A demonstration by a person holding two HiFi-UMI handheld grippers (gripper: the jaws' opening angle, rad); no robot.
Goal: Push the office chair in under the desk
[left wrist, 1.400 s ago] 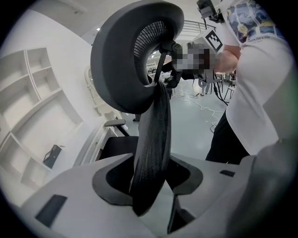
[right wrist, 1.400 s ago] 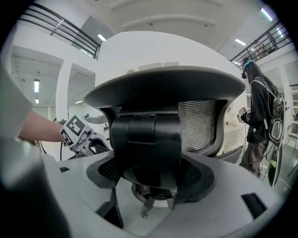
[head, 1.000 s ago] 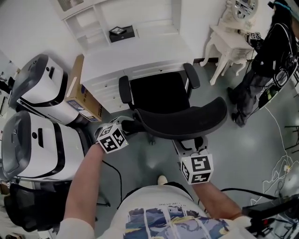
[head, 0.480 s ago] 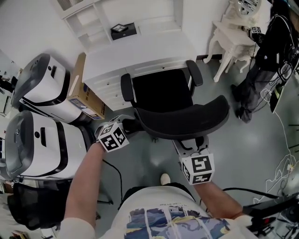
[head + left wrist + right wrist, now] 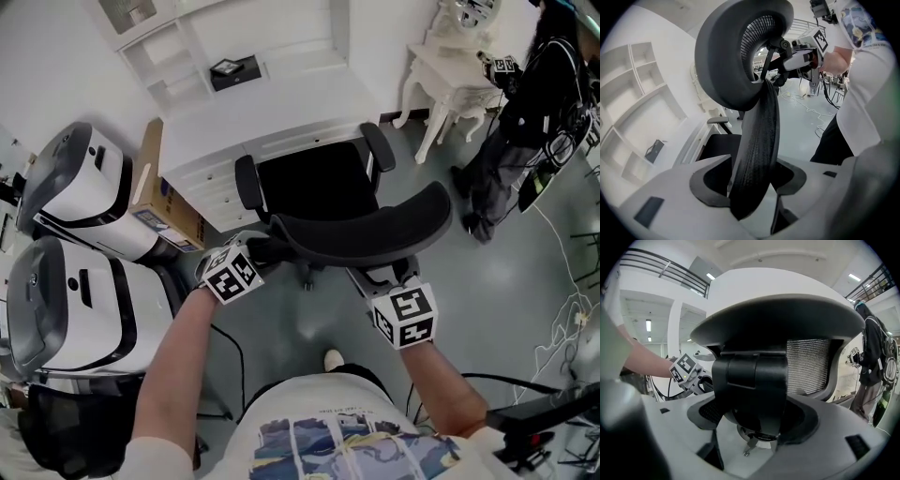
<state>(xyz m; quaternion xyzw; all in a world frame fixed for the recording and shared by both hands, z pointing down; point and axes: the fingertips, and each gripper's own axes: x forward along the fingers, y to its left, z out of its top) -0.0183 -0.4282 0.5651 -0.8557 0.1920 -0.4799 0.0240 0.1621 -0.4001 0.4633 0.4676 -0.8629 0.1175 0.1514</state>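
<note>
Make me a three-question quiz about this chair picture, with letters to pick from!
1. Where is the office chair?
A. Hanging from the ceiling
B. On the floor, right at the white desk
C. Tipped over on its side

2. What colour is the chair?
A. Red
B. Yellow
C. Black

3. What is between the jaws of the left gripper?
A. The edge of the chair's backrest
B. A cardboard box
C. Nothing

Answers:
1 B: the chair stands upright, tight against the desk front.
2 C: its seat and back are both black.
3 A: the jaws have just been opening, with the backrest edge between them.
</note>
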